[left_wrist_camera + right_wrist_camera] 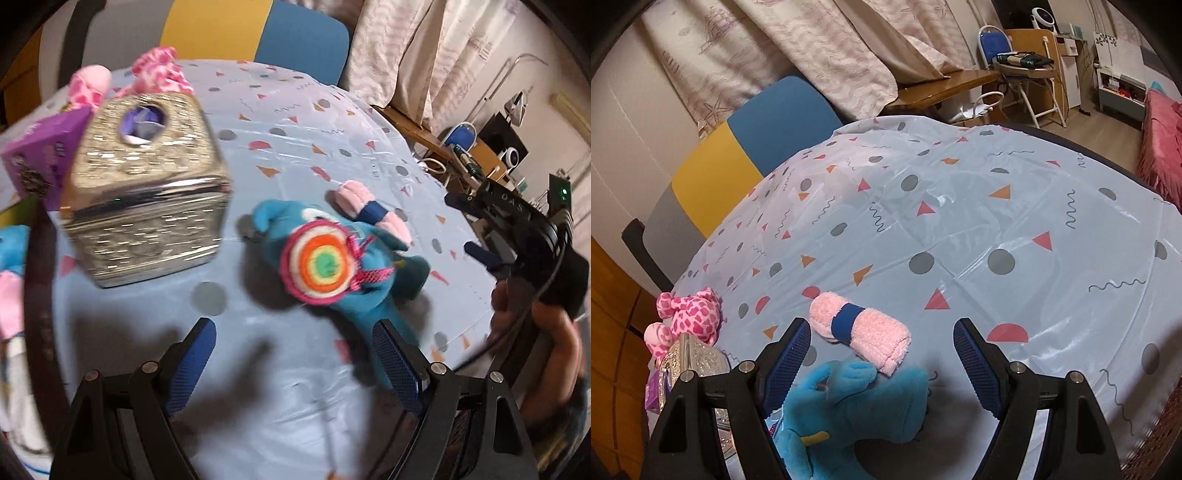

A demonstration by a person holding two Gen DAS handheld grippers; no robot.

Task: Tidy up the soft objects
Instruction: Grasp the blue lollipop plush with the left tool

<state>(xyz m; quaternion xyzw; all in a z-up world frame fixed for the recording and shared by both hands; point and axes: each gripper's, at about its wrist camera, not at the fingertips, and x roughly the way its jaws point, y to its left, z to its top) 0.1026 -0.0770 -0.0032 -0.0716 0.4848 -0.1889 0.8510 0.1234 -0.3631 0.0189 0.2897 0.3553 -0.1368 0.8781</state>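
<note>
Centrally on the patterned tablecloth (960, 229) lies the blue plush toy (369, 295), carrying a round felt lollipop (317, 262) of concentric rings on its upper side; a rolled pink towel (860, 332), bound by a blue band (847, 319), rests just beyond it, touching or nearly touching the plush. Left gripper (295, 365): jaws spread wide and empty, the right-hand pad just beside the lower end of the plush, with no grasp made. Right gripper (879, 365): jaws likewise wide apart and empty, hovering over the plush with the towel between and ahead of its pads. Both objects are judged light, soft and compressible, neither fragile nor slippery; the plush would deform under closure, so a hold across its thick body seems preferable to the thin limbs or the lollipop, which may flex or pull loose. The towel roll is probably best taken at the band, where it is held tightest and least likely to unroll. A shiny embossed box (147, 192), a purple carton (40, 155) and a pink spotted plush (690, 317) stand at the left.
</note>
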